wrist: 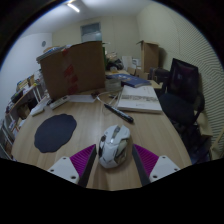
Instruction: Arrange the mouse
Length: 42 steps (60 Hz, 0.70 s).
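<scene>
The mouse (114, 146), white and grey, sat between our jaws on the wooden bench (90, 125). The magenta pads (81, 160) lay close at either side of it, yet we could not tell whether both pressed on it. Our gripper (113, 163) pointed along the bench. To the left of the mouse lay a dark round mat (55, 131). Just beyond the mouse a black pen-like stick (117, 111) lay slantwise. Farther out stood a big cardboard box (74, 68), with a white tray (138, 98) to its right. A black chair (184, 88) stood at the right of the bench.
</scene>
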Available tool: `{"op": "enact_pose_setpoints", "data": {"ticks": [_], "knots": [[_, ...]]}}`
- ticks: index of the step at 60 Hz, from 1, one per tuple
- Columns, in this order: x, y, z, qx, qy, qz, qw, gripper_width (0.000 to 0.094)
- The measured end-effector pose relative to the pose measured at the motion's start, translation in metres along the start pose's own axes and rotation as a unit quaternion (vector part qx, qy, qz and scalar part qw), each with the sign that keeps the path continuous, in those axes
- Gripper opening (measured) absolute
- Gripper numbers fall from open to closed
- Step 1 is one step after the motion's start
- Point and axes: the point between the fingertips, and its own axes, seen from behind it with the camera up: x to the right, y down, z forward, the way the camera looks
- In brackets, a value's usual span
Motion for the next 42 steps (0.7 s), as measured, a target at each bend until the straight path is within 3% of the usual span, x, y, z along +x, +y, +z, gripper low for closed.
{"op": "enact_pose_setpoints", "data": {"ticks": [8,18,21,22,25,42], "knots": [[-0.007,-0.005,0.028,-0.006,0.006,-0.007,1.0,0.0746],[-0.01,-0.024,0.057,0.015,0.028,-0.031,0.999,0.0736],[-0.012,-0.027,0.061,0.022,0.027,-0.028,0.999,0.0695],[-0.011,-0.027,0.061,0.021,0.028,-0.027,0.999,0.0733],[-0.007,-0.028,0.062,0.019,0.035,-0.024,0.999,0.0583],[-0.001,-0.03,0.054,-0.021,0.071,0.006,0.997,0.0423]]}}
